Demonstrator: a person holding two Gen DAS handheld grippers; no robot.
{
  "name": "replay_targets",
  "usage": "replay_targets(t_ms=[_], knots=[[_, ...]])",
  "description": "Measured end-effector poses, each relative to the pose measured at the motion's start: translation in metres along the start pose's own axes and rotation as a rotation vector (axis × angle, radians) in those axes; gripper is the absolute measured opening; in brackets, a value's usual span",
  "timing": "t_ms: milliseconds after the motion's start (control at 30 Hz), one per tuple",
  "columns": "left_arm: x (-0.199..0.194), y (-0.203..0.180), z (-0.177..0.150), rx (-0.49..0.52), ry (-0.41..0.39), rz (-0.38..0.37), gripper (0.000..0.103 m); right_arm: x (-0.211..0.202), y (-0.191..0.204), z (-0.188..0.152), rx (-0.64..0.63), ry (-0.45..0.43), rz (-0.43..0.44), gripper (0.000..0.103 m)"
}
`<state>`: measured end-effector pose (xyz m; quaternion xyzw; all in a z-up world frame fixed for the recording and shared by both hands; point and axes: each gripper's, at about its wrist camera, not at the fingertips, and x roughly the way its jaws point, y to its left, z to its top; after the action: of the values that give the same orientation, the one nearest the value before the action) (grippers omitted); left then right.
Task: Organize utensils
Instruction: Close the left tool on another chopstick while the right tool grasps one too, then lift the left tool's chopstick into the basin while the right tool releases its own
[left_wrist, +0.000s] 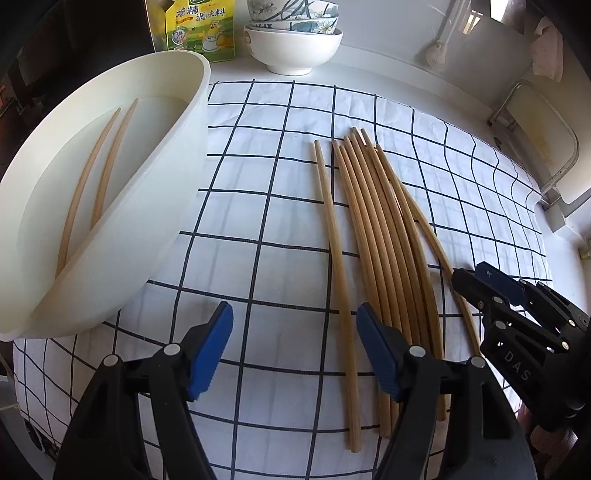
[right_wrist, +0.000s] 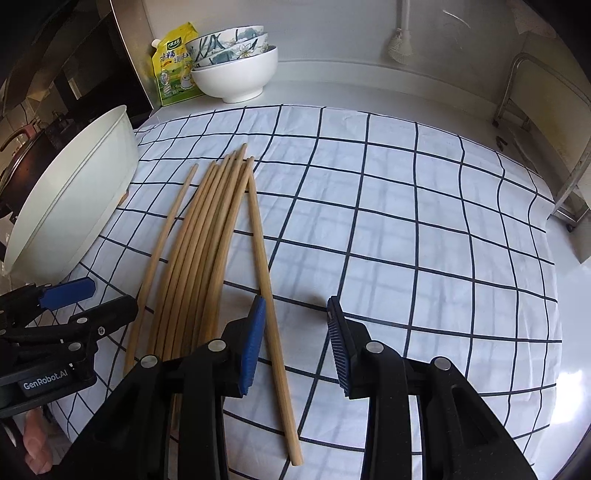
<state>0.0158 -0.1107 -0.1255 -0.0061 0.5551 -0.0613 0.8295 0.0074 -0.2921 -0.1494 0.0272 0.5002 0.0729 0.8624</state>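
My left gripper (left_wrist: 293, 349) stands wide, empty; my right gripper (right_wrist: 295, 345) gapes, gripping nothing. 2 tan wooden chopsticks (left_wrist: 92, 184) lie in the white oval plastic tub (left_wrist: 159, 206).

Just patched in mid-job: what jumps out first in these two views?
A fan of bamboo chopsticks lies loose on the blue-checked cloth, one stick apart on the side toward the white tub. That white tub sits at the cloth's left edge with two chopsticks already inside. Both the left gripper and the right gripper hover open over the sticks' near ends.
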Motion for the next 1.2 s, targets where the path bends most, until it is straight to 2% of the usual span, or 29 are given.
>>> replay_targets(t_ms=[267, 533, 633, 733, 767, 800, 833, 900, 1200], knots=[[0.01, -0.004, 0.003, -0.001, 0.003, 0.038, 0.069, -0.008, -0.002, 0.0, -0.02, -0.029, 0.047, 0.033], [0.015, -0.007, 0.008, 0.006, -0.012, 0.074, 0.068, 0.007, 0.01, 0.005, -0.084, -0.027, 0.018, 0.033], [0.016, -0.01, 0.011, 0.011, -0.019, 0.079, 0.06, 0.01, 0.015, 0.008, -0.119, -0.033, 0.002, 0.032], [0.016, -0.012, 0.014, 0.019, -0.026, 0.073, 0.048, 0.013, 0.02, 0.01, -0.147, -0.04, -0.014, 0.02], [0.016, -0.013, 0.014, 0.021, -0.028, 0.072, 0.042, 0.014, 0.023, 0.011, -0.156, -0.041, -0.021, 0.01], [0.016, -0.014, 0.015, 0.025, -0.028, 0.07, 0.034, 0.014, 0.024, 0.012, -0.161, -0.039, -0.02, 0.007], [0.016, -0.014, 0.016, 0.028, -0.03, 0.068, 0.029, 0.014, 0.024, 0.012, -0.162, -0.037, -0.015, 0.007], [0.016, -0.016, 0.017, 0.036, -0.026, 0.056, 0.008, 0.014, 0.025, 0.013, -0.155, -0.037, -0.007, 0.006], [0.012, -0.019, 0.025, 0.053, 0.004, -0.017, 0.007, 0.003, 0.012, 0.015, -0.049, -0.032, 0.024, 0.006]])
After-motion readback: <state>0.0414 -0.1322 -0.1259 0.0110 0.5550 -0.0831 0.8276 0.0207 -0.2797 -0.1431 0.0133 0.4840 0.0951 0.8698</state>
